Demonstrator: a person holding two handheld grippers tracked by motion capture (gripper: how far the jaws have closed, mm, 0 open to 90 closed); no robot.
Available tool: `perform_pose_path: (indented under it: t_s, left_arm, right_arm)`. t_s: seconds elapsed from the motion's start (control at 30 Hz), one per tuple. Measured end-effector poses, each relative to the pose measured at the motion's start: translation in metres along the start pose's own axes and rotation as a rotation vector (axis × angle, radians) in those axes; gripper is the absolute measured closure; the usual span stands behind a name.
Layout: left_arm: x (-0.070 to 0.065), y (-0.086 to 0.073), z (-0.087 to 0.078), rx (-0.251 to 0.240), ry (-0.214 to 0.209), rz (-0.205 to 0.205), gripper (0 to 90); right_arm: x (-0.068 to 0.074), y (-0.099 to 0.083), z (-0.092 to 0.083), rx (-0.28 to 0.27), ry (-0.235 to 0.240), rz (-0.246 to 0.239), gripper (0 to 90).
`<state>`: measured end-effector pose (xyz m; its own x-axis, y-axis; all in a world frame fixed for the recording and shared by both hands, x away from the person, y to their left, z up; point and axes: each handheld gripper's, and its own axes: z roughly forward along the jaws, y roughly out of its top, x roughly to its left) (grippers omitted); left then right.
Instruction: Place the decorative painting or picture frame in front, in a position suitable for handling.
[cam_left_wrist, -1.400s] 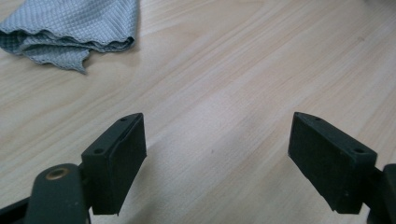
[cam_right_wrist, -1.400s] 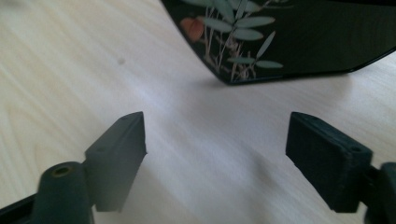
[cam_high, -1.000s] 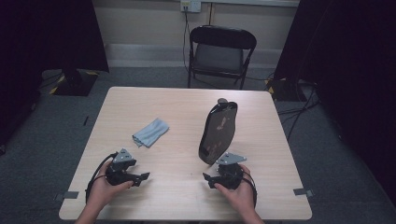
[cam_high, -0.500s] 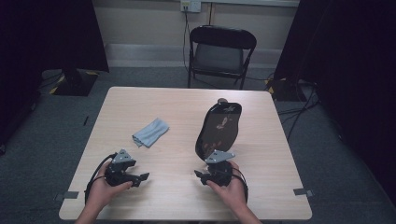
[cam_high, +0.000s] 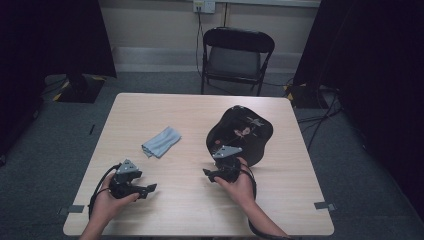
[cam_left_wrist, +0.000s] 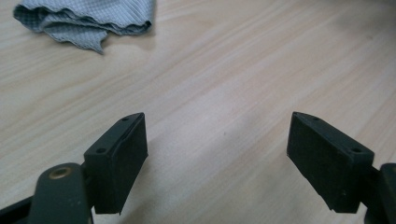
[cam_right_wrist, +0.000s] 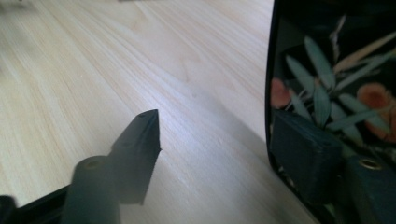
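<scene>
The pale wooden table (cam_high: 190, 210) is the thing to steer by. Over its near-left corner the left gripper (cam_high: 145, 189) hovers in the person's hand, jaws spread wide with nothing between them but bare wood. Up from it, left of the table's middle, lies a crumpled grey-blue cloth (cam_high: 161, 141), well apart from either tool; the left gripper view catches its edge (cam_left_wrist: 88, 21) at the top.

Right of the table's middle, the right gripper (cam_high: 210, 175) sits at the near edge of a glossy black tray (cam_high: 250, 132) painted with leaves and orange flowers, which stands tilted up rather than flat. In the right gripper view its jaws are apart, one out over bare table, the other against the painted face of the tray (cam_right_wrist: 327, 79).

If the aim is to grasp that rim, I'd say the free jaw should come round behind the edge and close slowly, since the lacquer looks slippery.

Whether the far jaw truly touches the tray I cannot tell. What props the tray up is hidden, and its far edge is cut off.
</scene>
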<state>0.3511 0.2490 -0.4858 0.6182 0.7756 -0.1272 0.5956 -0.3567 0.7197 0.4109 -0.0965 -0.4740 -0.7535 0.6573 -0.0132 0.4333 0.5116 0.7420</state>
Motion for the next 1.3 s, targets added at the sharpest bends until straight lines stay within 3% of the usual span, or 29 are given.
perform_pose_path:
  t_s: [0.07, 0.2, 0.3, 0.33, 0.37, 0.4, 0.43, 0.47, 0.5, 0.53, 0.57, 0.63, 0.7, 0.87, 0.9, 0.93, 0.97, 1.2, 1.3]
  left_arm:
    - [0.0, 0.001, -0.001, -0.007, 0.002, -0.007, 20.1]
    - [-0.003, 0.002, -0.001, 0.006, 0.008, 0.018, 20.1]
    - [-0.005, 0.002, -0.001, 0.001, -0.001, 0.014, 20.1]
    - [-0.005, 0.002, -0.001, 0.001, -0.001, 0.014, 20.1]
    - [-0.006, 0.003, 0.0, 0.002, -0.002, 0.016, 20.1]
    - [-0.006, 0.003, 0.0, 0.002, -0.002, 0.016, 20.1]
    - [-0.007, 0.004, 0.001, 0.0, -0.004, 0.017, 20.1]
    - [-0.007, 0.004, 0.001, 0.0, -0.004, 0.017, 20.2]
    - [-0.009, 0.006, 0.001, -0.002, -0.007, 0.021, 20.2]
    - [-0.009, 0.006, 0.001, -0.002, -0.007, 0.021, 20.2]
    - [-0.01, 0.007, 0.002, 0.0, -0.011, 0.024, 20.2]
    - [-0.011, 0.008, 0.004, 0.001, -0.017, 0.027, 20.3]
    - [-0.011, 0.008, 0.004, 0.002, -0.017, 0.027, 20.3]
    - [-0.009, 0.006, 0.006, 0.012, -0.014, 0.024, 20.3]
    - [-0.009, 0.005, 0.005, 0.016, -0.01, 0.024, 20.3]
    - [-0.009, 0.005, 0.005, 0.016, -0.01, 0.024, 20.3]
    - [-0.009, 0.005, 0.005, 0.01, -0.011, 0.019, 20.3]
    - [-0.011, 0.005, 0.003, 0.013, -0.011, 0.026, 20.4]
    - [-0.012, 0.005, 0.003, 0.013, -0.015, 0.025, 20.4]
  right_arm:
    - [-0.001, -0.001, -0.002, -0.003, 0.006, 0.011, 32.0]
    - [-0.001, -0.016, -0.024, -0.021, 0.011, 0.004, 30.5]
    - [-0.011, -0.038, -0.055, -0.021, -0.037, 0.0, 27.7]
    - [-0.011, -0.038, -0.055, -0.021, -0.037, 0.0, 27.7]
    - [-0.023, -0.049, -0.07, -0.022, -0.063, 0.032, 26.5]
    - [-0.023, -0.049, -0.07, -0.022, -0.063, 0.032, 26.5]
    - [-0.037, -0.059, -0.082, -0.025, -0.097, 0.067, 25.1]
    - [-0.037, -0.059, -0.082, -0.025, -0.097, 0.067, 25.1]
    - [-0.051, -0.066, -0.09, -0.026, -0.129, 0.105, 24.3]
    - [-0.051, -0.066, -0.09, -0.026, -0.129, 0.105, 24.3]
    - [-0.065, -0.071, -0.094, -0.03, -0.147, 0.146, 24.3]
    - [-0.075, -0.073, -0.097, -0.031, -0.176, 0.165, 22.7]
    - [-0.081, -0.073, -0.098, -0.033, -0.175, 0.178, 22.7]
    - [-0.09, -0.068, -0.099, -0.056, -0.164, 0.159, 22.7]
    - [-0.094, -0.063, -0.098, -0.071, -0.143, 0.158, 23.7]
    - [-0.094, -0.063, -0.098, -0.071, -0.143, 0.158, 23.7]
    - [-0.092, -0.06, -0.098, -0.074, -0.113, 0.149, 25.2]
    - [-0.075, -0.062, -0.102, -0.067, -0.1, 0.121, 27.2]
    - [-0.056, -0.07, -0.11, -0.077, -0.072, 0.108, 29.6]
